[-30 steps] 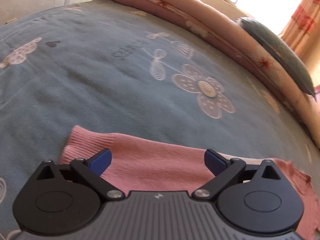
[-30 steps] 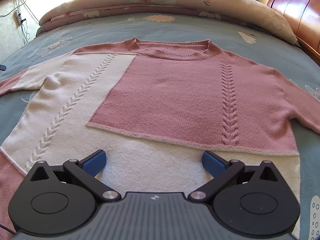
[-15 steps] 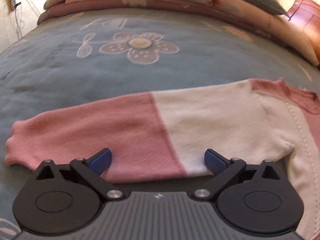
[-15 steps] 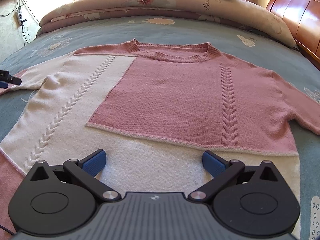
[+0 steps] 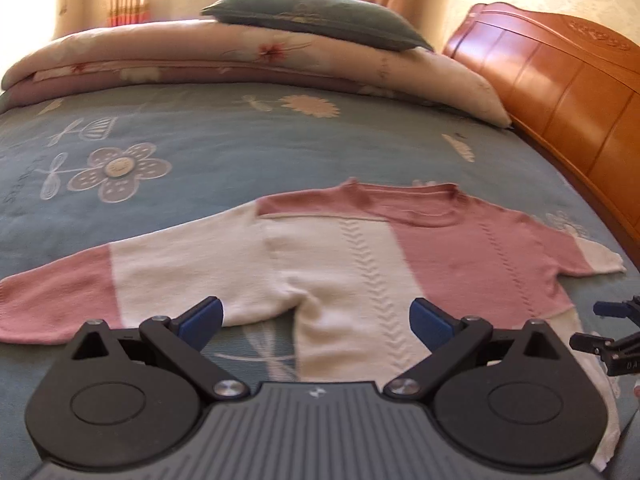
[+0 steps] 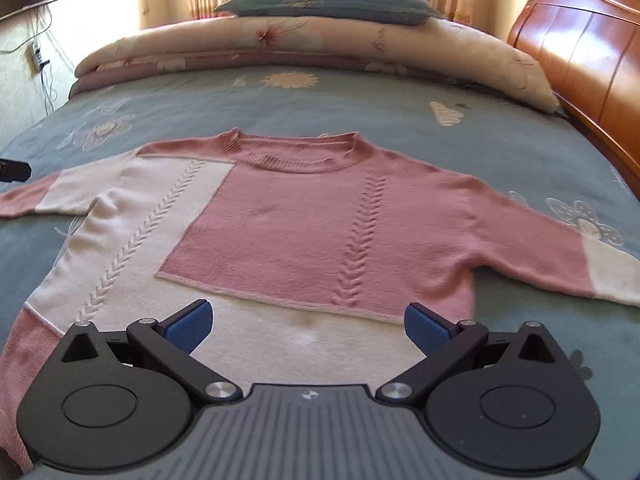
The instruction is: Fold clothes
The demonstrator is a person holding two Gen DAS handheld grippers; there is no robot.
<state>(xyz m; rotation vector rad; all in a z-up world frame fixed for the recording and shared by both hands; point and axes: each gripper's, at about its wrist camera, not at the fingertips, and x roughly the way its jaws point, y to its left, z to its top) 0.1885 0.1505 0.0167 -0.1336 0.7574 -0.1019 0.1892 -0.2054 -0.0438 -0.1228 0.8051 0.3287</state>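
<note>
I can read no brand on the pink and cream cable-knit sweater (image 6: 304,232); the only writing in sight is faint grey lettering at the left edge of the blue flower-printed bedspread (image 5: 248,152) in my left view, too smeared to make out. The sweater lies flat, front up, in the middle of the bedspread, neckline toward the folded floral quilt (image 6: 320,48) and the grey-green pillow (image 6: 332,2) resting on it, hem toward me. Its long axis runs sleeve to sleeve, across the bed: the pink-cuffed sleeve (image 5: 92,292) reaches out to the left, the cream-cuffed sleeve (image 6: 568,264) toward the orange wooden headboard (image 6: 592,56) side.

My left gripper (image 5: 316,322) is spread wide and holds nothing, hovering near the armpit where the left sleeve meets the body. My right gripper (image 6: 306,326) is likewise spread and empty, poised over the cream band above the hem (its tips also peek in at the right edge of the left view).
</note>
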